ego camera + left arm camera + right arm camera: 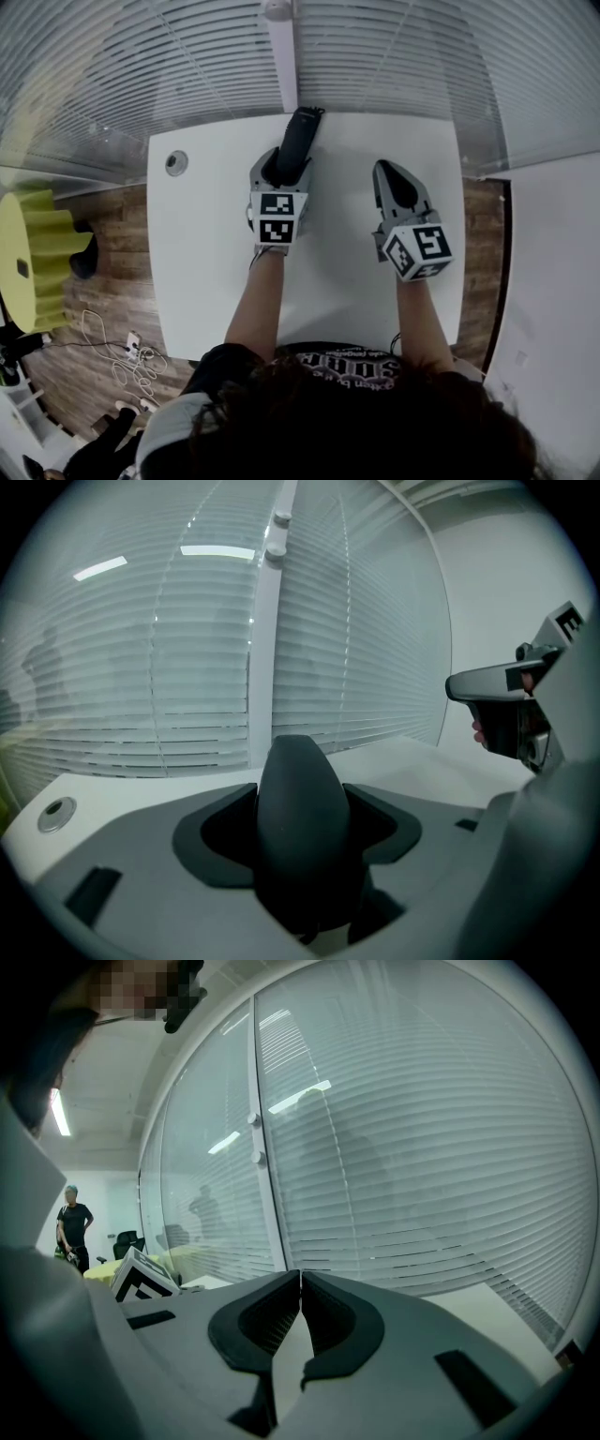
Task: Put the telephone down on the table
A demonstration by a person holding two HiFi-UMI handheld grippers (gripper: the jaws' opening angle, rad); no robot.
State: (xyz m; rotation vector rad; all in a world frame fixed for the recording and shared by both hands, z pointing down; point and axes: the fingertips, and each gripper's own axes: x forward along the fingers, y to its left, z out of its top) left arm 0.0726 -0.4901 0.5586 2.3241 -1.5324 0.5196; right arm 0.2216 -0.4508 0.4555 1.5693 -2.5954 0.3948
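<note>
Left gripper clamped on the telephone, whose tip reaches the far edge of the desk; right gripper closed on nothing, nearer the right edge. If I let go here, I judge the telephone could tip over that far edge.

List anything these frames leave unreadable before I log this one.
Head view: whether the telephone touches the table; the straight-down angle shows no gap.
Left gripper view: the table under the telephone, blocked by the telephone itself.
Head view: the telephone's near end, covered by the left gripper.
Head view: the table's near edge, behind the person's hair.
Head view: the round fitting, too small to identify.
</note>
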